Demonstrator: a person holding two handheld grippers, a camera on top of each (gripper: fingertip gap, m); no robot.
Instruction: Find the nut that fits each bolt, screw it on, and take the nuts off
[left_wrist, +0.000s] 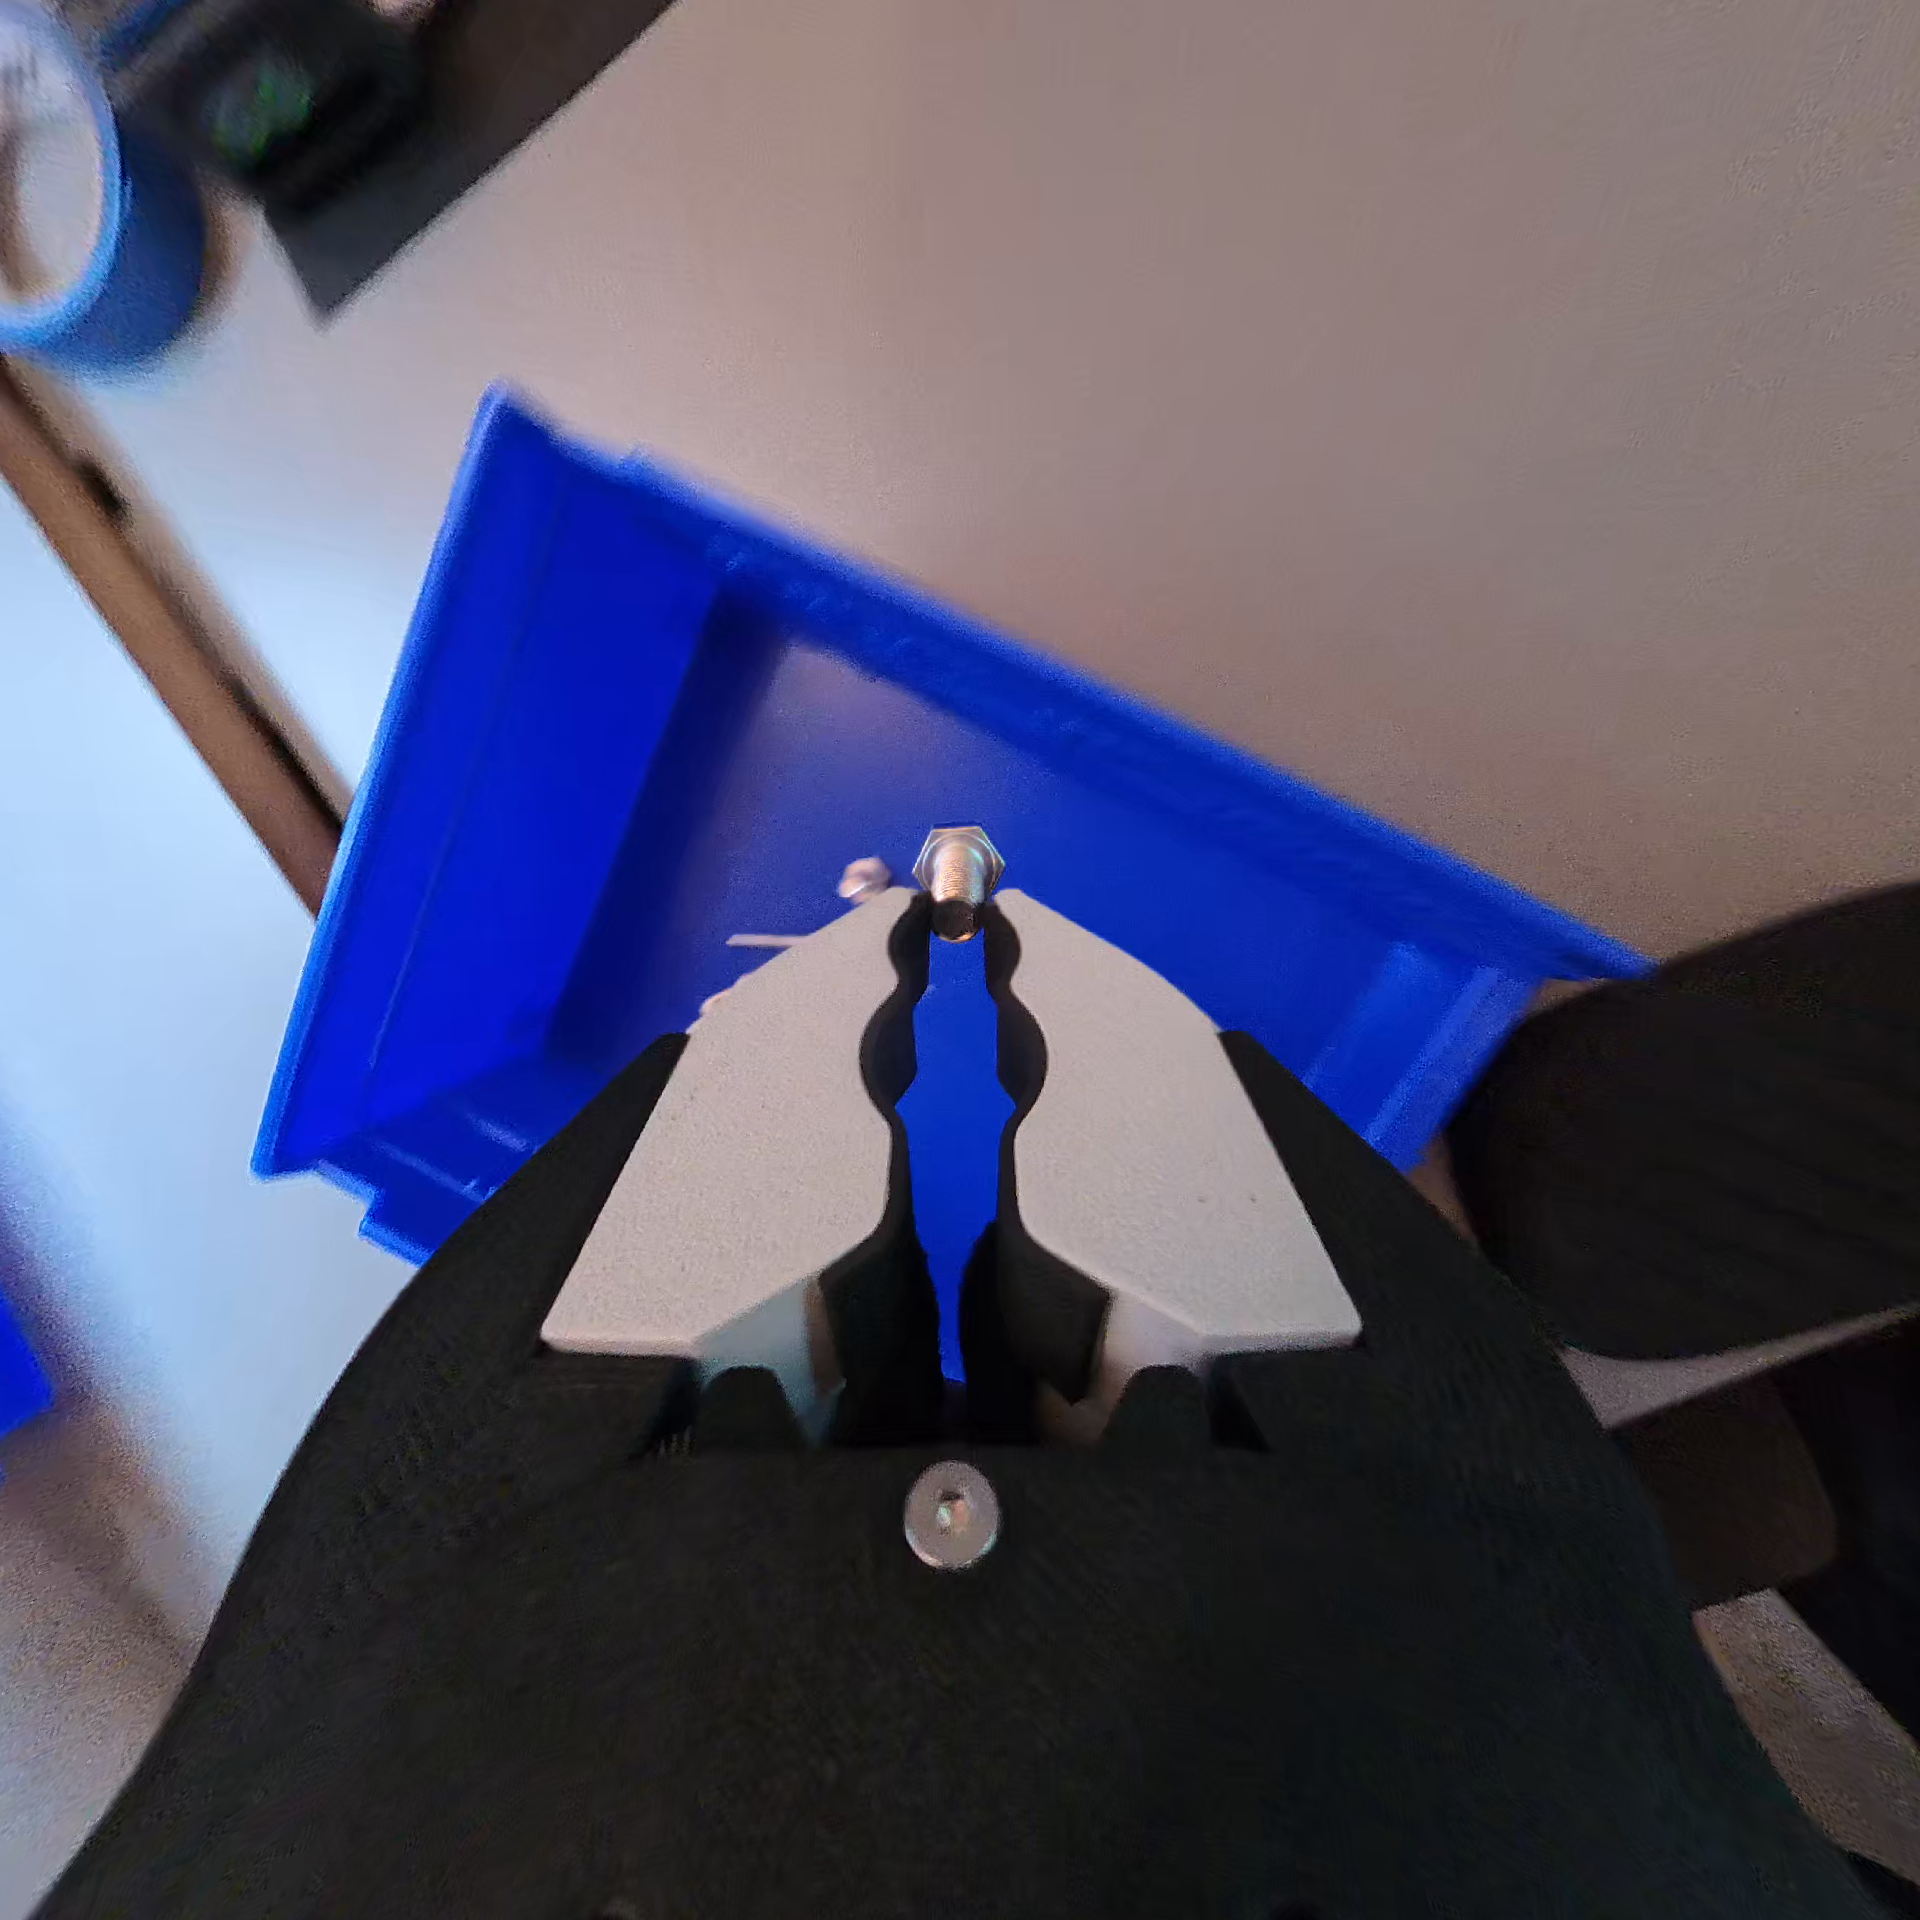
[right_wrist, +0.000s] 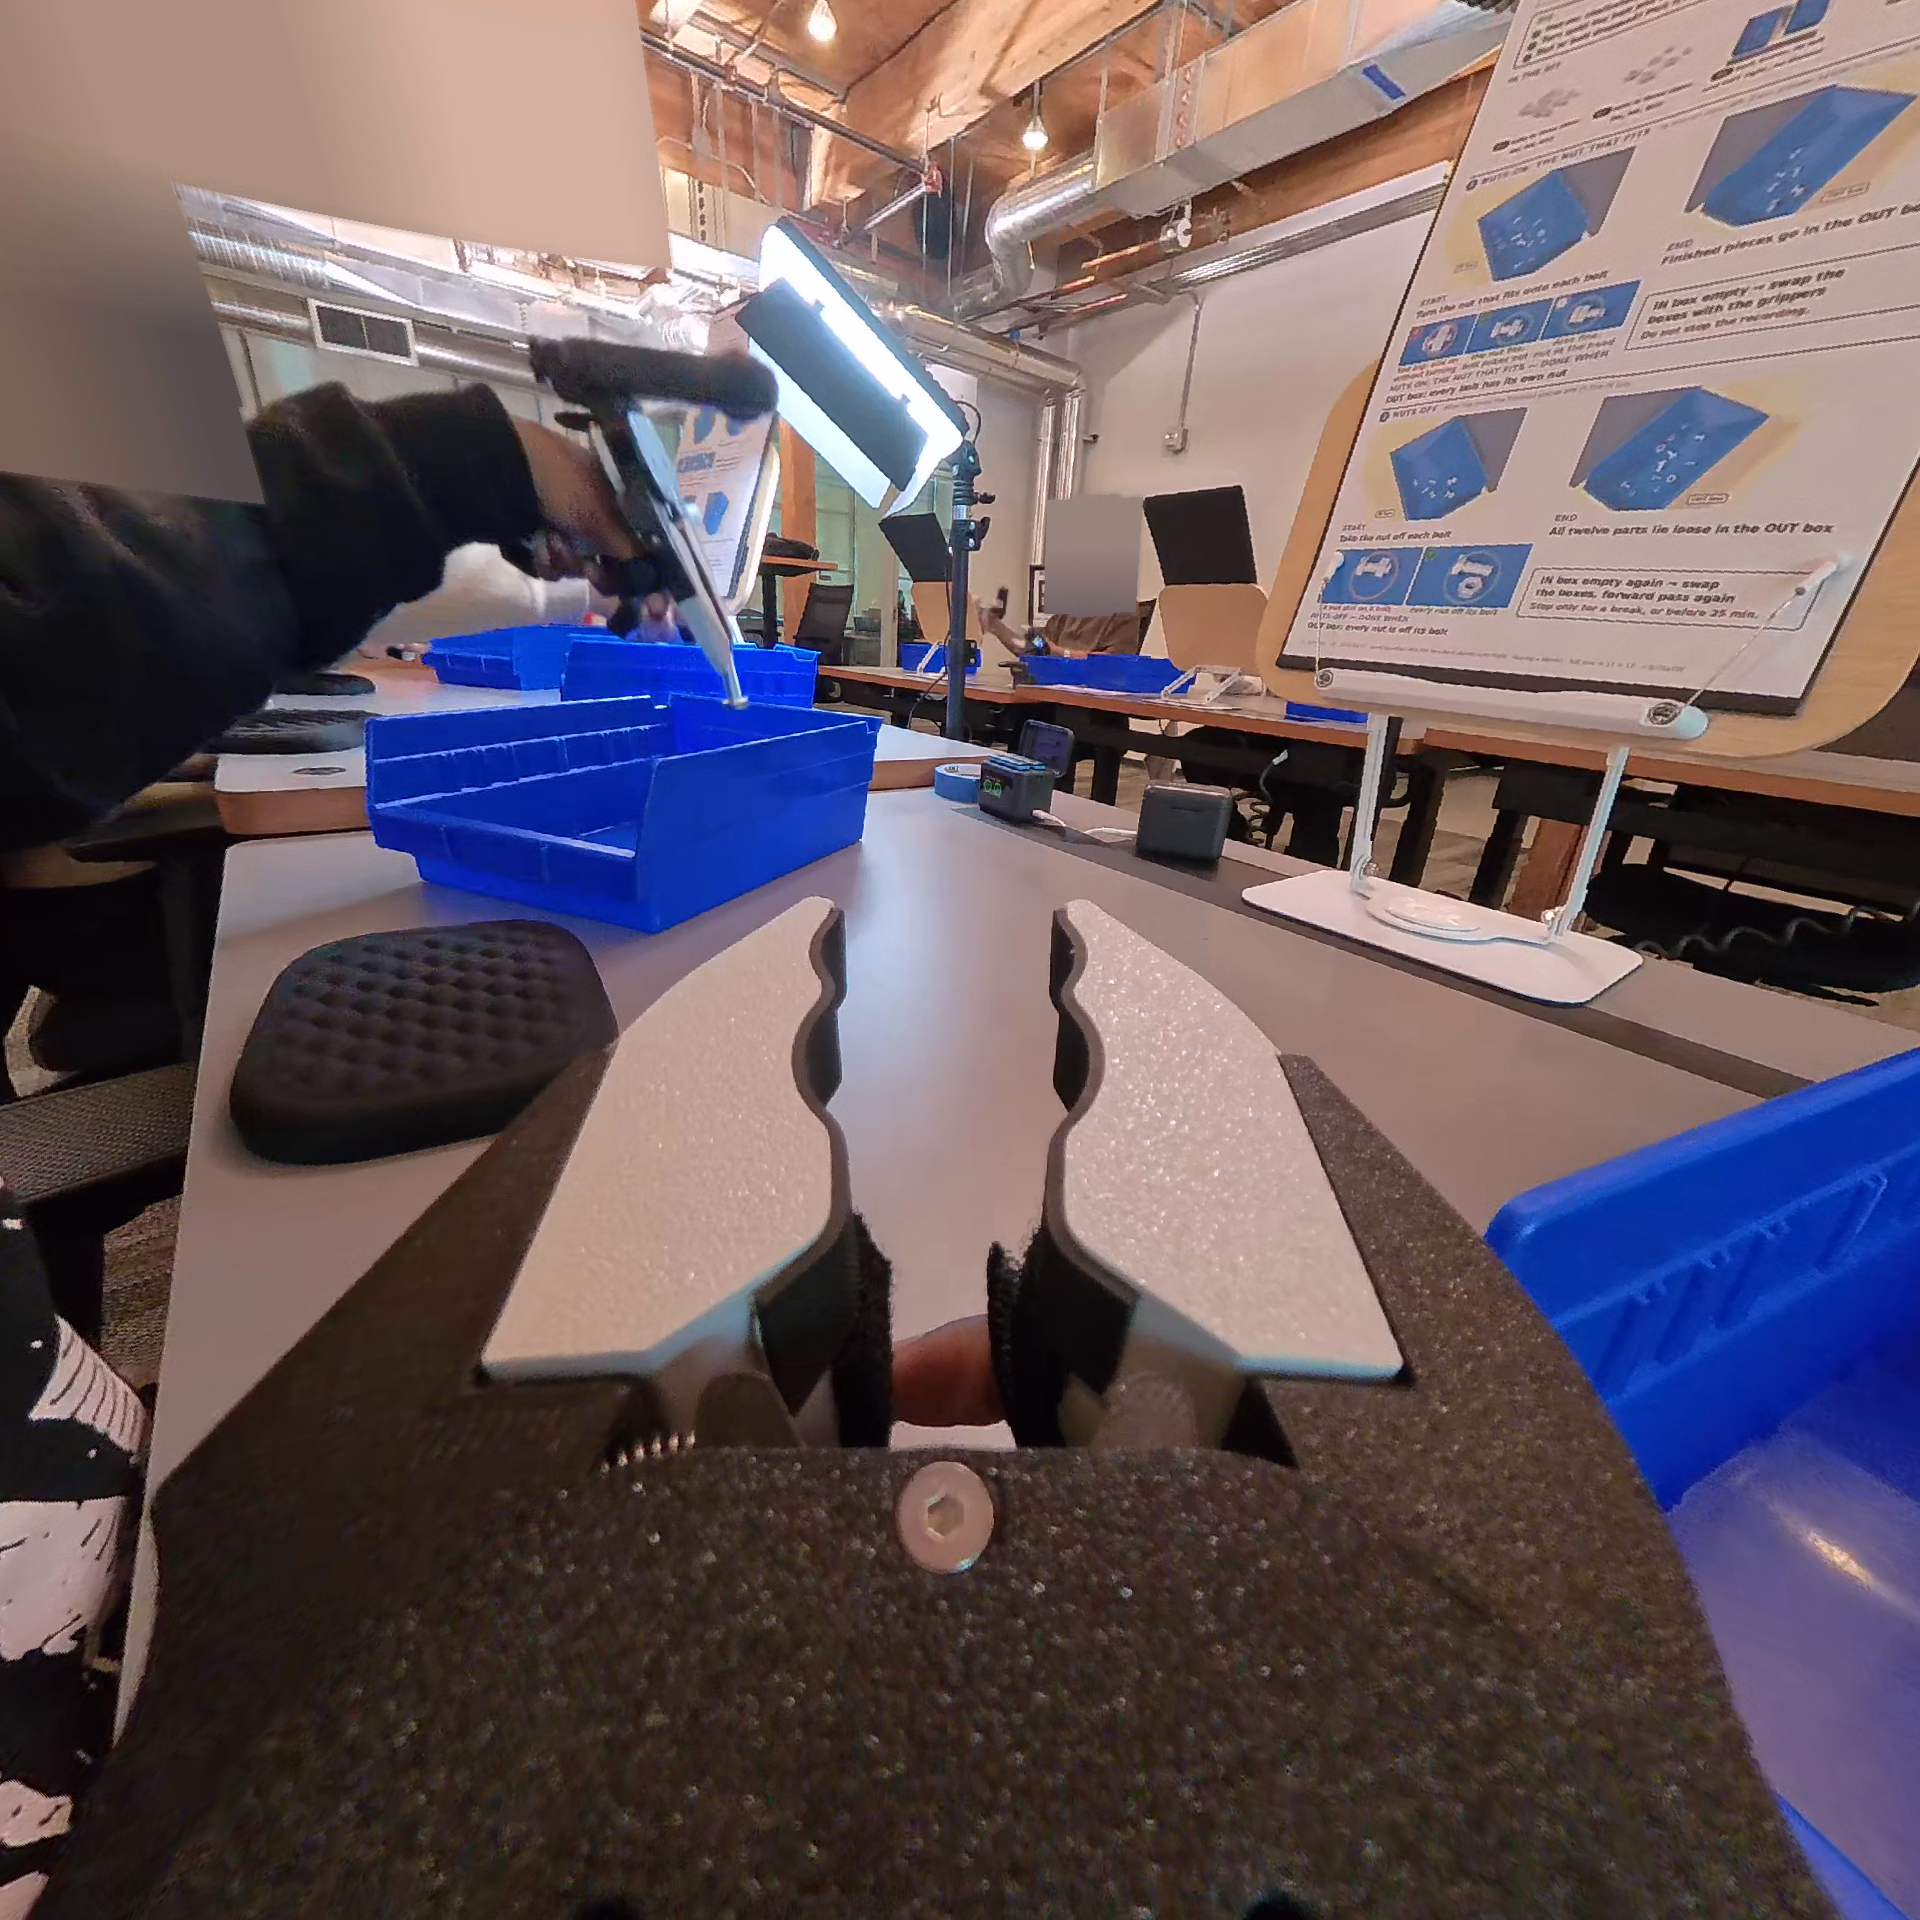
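Left wrist view puts my left gripper (left_wrist: 954, 920) over the blue bin (left_wrist: 582, 727), its fingertips pinched on the threaded end of a small silver bolt (left_wrist: 954, 883). The bolt points away from me, and its hexagonal end, a head or a nut, I cannot tell which, sits at the far end, above the bin floor.

I judge the bolt light, stiff and slick: bare metal on a narrow round shank, so it could swivel or slide out of a tip-only pinch. Hold on the threads gives some bite, though the flats of the hexagon would be the surer place to take hold for turning.

My right gripper (right_wrist: 945, 971) hangs with its fingers apart and nothing between them, low over the grey table (right_wrist: 935, 862), beside a black dimpled pad (right_wrist: 416, 1029).

Much is hard to read. Motion blurs the left view. Left of the bolt, a small silver piece (left_wrist: 862, 876) and a thin pale sliver lie partly behind my left finger (left_wrist: 790, 1091); I cannot name them. From the right wrist view the bin's walls hide its contents, and the bolt is too small to make out at the far gripper's tip.
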